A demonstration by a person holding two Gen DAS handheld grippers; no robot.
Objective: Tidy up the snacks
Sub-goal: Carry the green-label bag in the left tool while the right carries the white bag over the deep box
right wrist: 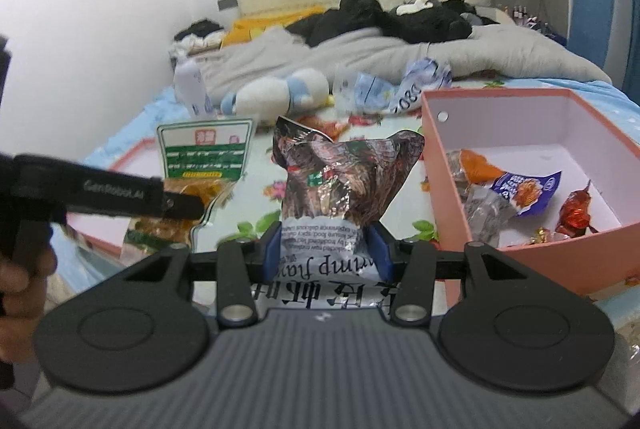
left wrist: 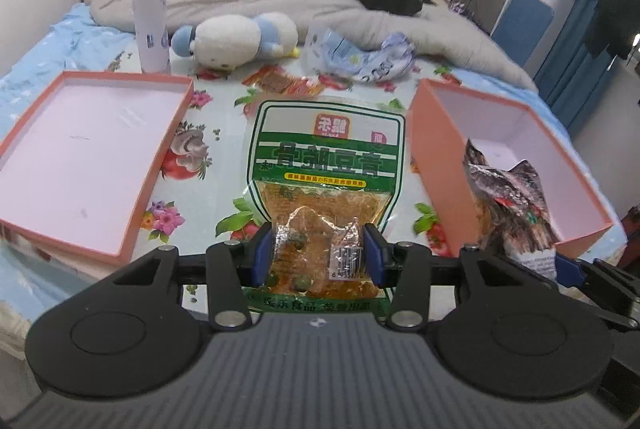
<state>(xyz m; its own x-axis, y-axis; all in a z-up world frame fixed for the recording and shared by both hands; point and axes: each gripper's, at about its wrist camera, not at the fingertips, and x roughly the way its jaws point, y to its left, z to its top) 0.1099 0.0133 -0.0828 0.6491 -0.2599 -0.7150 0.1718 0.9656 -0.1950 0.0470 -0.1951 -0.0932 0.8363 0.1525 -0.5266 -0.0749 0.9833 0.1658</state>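
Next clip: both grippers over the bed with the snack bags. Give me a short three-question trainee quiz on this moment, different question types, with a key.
1. Multiple choice: what does the left gripper grip? A) a white bottle B) the green-labelled snack bag C) a plush toy
2. True or false: the deep pink box already has snack packets inside.
3. Fill in: the right gripper is shut on the ____ snack bag.

Key:
1. B
2. True; several wrapped snacks lie on its floor.
3. Foil; it is crinkled and printed with English text near the pads.
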